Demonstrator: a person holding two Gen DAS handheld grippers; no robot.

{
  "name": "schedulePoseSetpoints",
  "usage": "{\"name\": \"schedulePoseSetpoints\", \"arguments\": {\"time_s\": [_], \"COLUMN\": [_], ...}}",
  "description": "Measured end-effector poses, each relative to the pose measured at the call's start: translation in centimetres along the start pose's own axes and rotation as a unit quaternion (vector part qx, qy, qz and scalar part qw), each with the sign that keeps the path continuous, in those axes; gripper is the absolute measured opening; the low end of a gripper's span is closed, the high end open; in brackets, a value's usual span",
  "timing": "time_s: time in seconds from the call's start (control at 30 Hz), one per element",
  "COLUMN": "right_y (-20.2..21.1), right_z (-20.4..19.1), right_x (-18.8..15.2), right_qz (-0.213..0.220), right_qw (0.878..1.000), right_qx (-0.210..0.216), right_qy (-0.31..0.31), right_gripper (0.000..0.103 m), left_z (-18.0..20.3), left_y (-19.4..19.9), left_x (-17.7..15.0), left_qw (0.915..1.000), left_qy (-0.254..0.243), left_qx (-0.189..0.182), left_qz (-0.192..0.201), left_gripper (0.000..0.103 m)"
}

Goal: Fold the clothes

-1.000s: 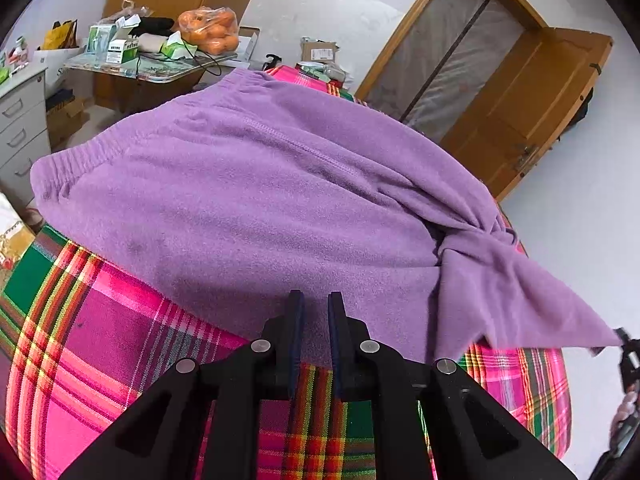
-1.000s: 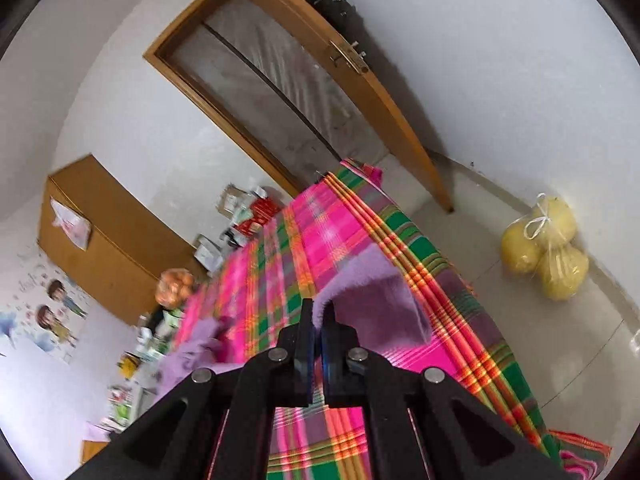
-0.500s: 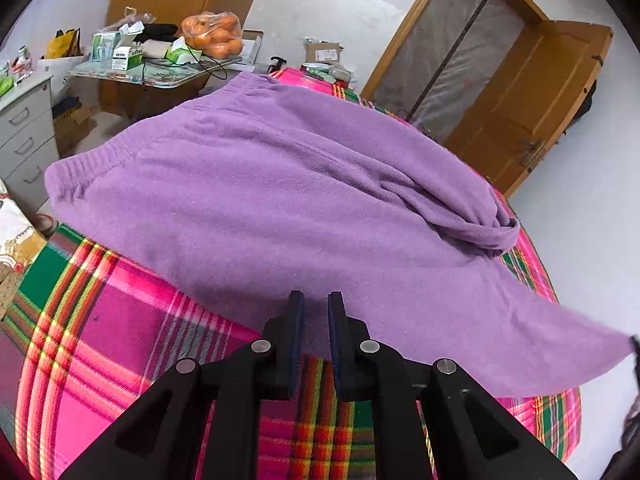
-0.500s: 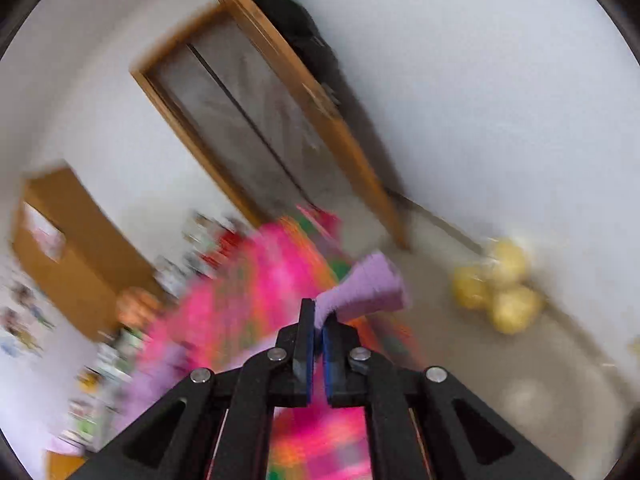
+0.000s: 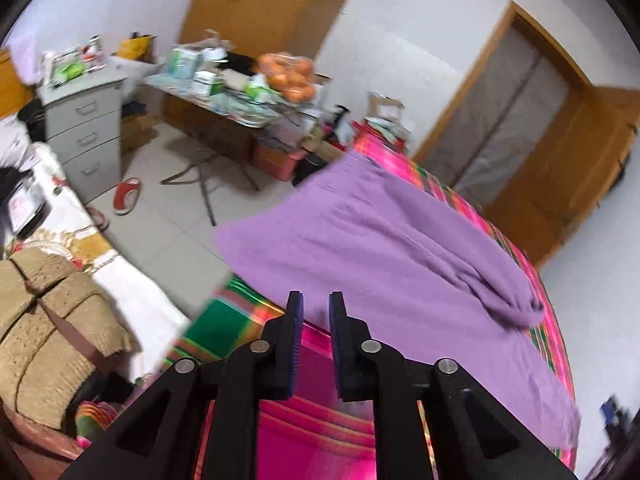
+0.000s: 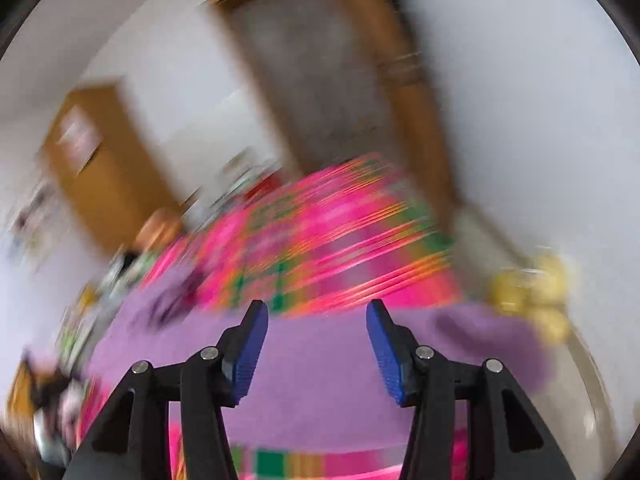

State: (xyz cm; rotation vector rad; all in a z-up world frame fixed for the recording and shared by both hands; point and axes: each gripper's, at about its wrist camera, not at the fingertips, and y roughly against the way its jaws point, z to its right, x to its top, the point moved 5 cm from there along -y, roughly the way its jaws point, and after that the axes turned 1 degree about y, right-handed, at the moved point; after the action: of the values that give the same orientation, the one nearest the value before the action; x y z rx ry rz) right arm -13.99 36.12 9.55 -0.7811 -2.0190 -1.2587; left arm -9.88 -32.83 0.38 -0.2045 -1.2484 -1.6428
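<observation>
Up close in the left wrist view, the left claw (image 5: 316, 314), two black fingers with blue pads (image 5: 297, 344), a small gap between them, nothing in the gap. Just past the tips, a purple garment (image 5: 384, 264) spread over a pink, green and orange plaid cloth (image 5: 320, 432) on the bed, one part of it bunched into a fold at the right side, one corner sticking out past the bed's left edge. At the left, a folded tan blanket (image 5: 44, 332). Farther off, a grey drawer cabinet (image 5: 86, 132), a messy table (image 5: 228, 100) with boxes and a bag of oranges (image 5: 290, 76), then a wooden door (image 5: 568, 160) at the back right. Up close in the right wrist view, the right claw (image 6: 317, 322), fingers spread wide apart, holding nothing, right above the purple garment (image 6: 312, 380). Very blurry past that: plaid cloth (image 6: 336, 236), a bag of yellow fruit (image 6: 532, 292) on the floor at the right, a brown door (image 6: 332, 80) far back.
</observation>
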Motion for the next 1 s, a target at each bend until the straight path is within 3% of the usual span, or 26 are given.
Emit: {"name": "schedulePoseSetpoints", "arguments": {"time_s": [0.1,0.23,0.37,0.47,0.53,0.63,1.0], "right_y": [-4.3,-8.4,-10.4,-11.6,-11.9,-12.7,-8.8], "right_z": [-6.8,-13.8,-18.7,-20.4,-20.8,-20.7,-20.1], "right_x": [-2.7,-6.8,-11.0,-12.6,-12.6,-12.3,-11.6], "right_qz": [-0.062,-0.123,-0.156,-0.172,-0.171,-0.174,-0.181], "right_qw": [0.991,0.961,0.919,0.902,0.903,0.905,0.903], "right_qx": [0.06,0.11,0.105,0.094,0.099,0.098,0.144], "right_qy": [0.1,0.222,0.345,0.386,0.382,0.375,0.363], "right_gripper": [0.052,0.052,0.052,0.05,0.041,0.006,0.002], "left_z": [-2.2,-3.6,-3.9,-4.0,-3.8,-3.6,-5.1], "left_y": [-0.9,-2.8,-4.9,-5.9,-6.5,-6.4,-0.2], "left_x": [1.1,1.6,1.6,1.7,1.7,1.8,1.2], "left_qw": [0.9994,0.9983,0.9967,0.9958,0.996,0.9971,0.9987], "left_qy": [0.03,0.046,0.063,0.074,0.068,0.057,0.05], "left_qx": [-0.002,0.005,0.001,0.008,0.02,0.031,0.003], "left_qz": [-0.014,-0.035,-0.05,-0.053,-0.054,-0.042,0.01], "left_gripper": [0.026,0.029,0.029,0.029,0.027,0.011,0.008]}}
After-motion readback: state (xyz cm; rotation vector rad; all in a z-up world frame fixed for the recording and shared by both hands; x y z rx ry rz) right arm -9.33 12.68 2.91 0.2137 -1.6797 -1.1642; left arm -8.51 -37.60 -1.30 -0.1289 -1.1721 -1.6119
